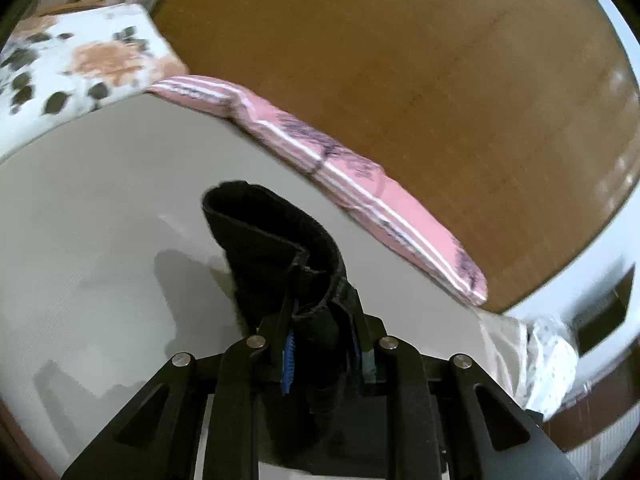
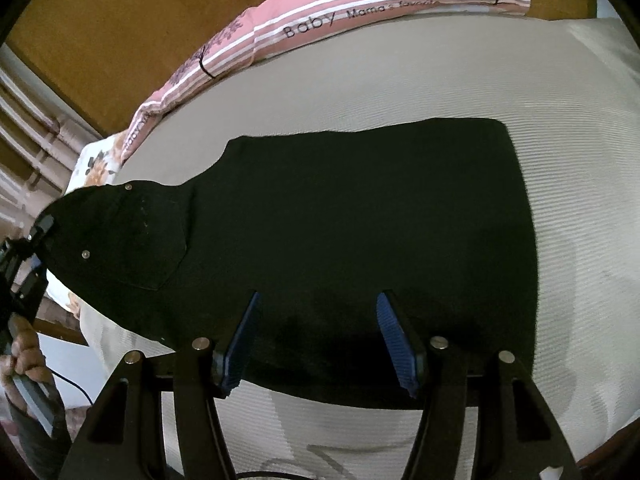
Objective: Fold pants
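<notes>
The black pants [image 2: 340, 216] lie spread on a grey bed sheet [image 2: 440, 92], folded lengthwise, waist end with pocket and rivets at the left. My right gripper [image 2: 318, 304] is open, its blue-padded fingers [image 2: 394, 336] hovering over the near edge of the pants. My left gripper [image 1: 320, 312] is shut on the waistband end of the pants [image 1: 272, 240] and lifts it off the sheet [image 1: 100, 208]. In the right wrist view the left gripper [image 2: 38, 232] shows at the far left, holding that lifted end.
A pink striped pillow [image 1: 360, 184] lies along the far edge of the bed, also in the right wrist view [image 2: 320, 24]. A floral pillow [image 1: 76, 60] sits at the corner. Brown wooden headboard [image 1: 400, 60] behind. A cable [image 2: 76, 388] hangs at lower left.
</notes>
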### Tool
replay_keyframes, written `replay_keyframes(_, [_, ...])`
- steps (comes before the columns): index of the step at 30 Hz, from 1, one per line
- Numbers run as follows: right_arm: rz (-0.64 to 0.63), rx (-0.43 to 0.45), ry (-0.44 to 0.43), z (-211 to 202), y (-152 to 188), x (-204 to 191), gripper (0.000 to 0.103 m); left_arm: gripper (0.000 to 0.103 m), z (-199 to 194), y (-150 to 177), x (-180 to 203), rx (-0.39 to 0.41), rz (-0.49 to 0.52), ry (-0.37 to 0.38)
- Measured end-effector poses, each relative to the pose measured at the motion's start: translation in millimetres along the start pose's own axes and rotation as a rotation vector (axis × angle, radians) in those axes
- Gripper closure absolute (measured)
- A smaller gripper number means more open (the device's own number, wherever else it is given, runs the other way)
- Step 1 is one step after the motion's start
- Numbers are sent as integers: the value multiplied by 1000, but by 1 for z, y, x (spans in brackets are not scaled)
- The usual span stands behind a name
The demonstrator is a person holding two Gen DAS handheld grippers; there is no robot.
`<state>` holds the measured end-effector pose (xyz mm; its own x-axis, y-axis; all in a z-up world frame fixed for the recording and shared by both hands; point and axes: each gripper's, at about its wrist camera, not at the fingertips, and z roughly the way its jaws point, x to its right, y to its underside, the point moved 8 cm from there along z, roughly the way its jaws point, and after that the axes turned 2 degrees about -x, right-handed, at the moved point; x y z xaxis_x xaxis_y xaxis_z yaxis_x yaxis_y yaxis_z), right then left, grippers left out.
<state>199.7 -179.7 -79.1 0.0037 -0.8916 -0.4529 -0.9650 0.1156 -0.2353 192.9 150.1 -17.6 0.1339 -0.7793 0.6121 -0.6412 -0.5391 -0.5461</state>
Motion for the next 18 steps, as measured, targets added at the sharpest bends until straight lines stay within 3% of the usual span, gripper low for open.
replay_keyframes(8, [45, 55, -19, -26, -5, 28, 45, 82, 24, 20, 81, -58, 158, 80])
replay_keyframes(18, [170, 146, -24, -57, -12, 84, 44, 82, 69, 79, 156, -212, 346, 146])
